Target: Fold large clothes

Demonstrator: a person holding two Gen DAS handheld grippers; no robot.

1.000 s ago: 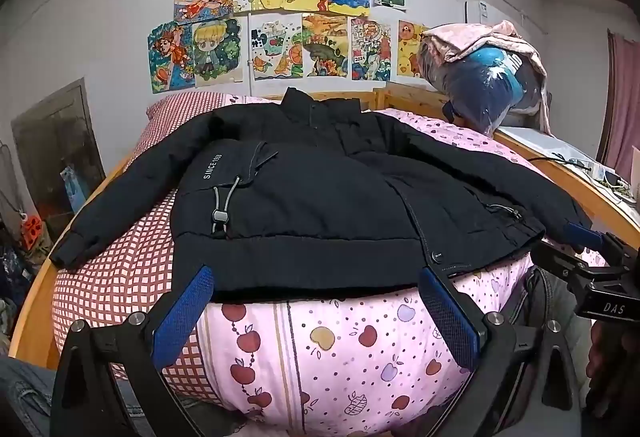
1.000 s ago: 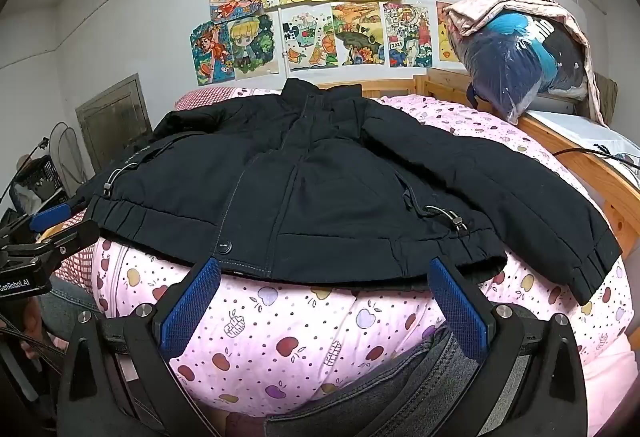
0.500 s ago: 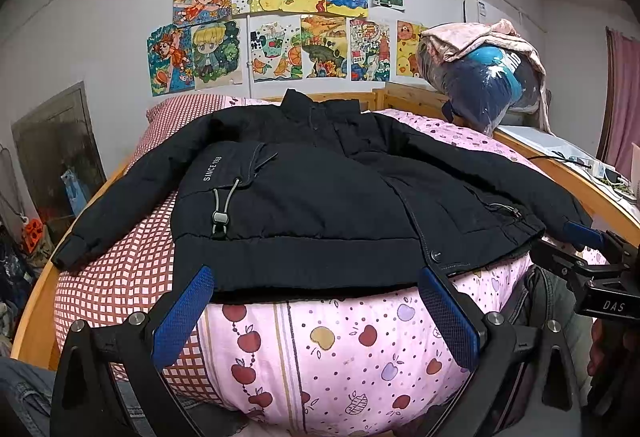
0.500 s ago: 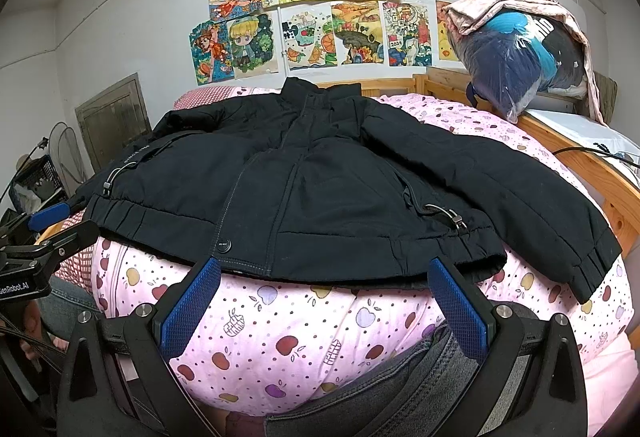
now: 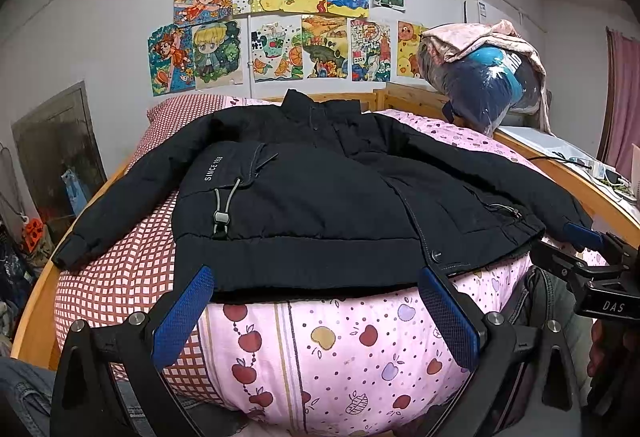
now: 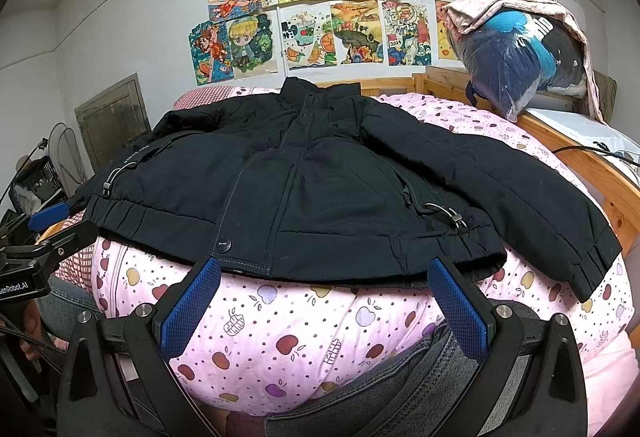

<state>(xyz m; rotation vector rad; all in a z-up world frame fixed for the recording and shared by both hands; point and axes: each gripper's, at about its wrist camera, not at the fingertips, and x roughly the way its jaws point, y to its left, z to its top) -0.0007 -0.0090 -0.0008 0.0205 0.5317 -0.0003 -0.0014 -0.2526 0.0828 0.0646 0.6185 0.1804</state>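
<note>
Black padded jacket (image 5: pixel 304 197) laid flat, front up, on the bed (image 5: pixel 320 349), hem at 6 o'clock. Left claw (image 5: pixel 316 311) and right claw (image 6: pixel 326 301) held wide, empty, just short of the hem. Risk judged: thick padding may slip from a shallow pinch; sleeves may drag off the quilt.

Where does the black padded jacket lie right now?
In both wrist views the black padded jacket lies spread flat, front up, on the pink apple-print quilt, collar toward the wall of drawings, hem nearest both open grippers.
</note>
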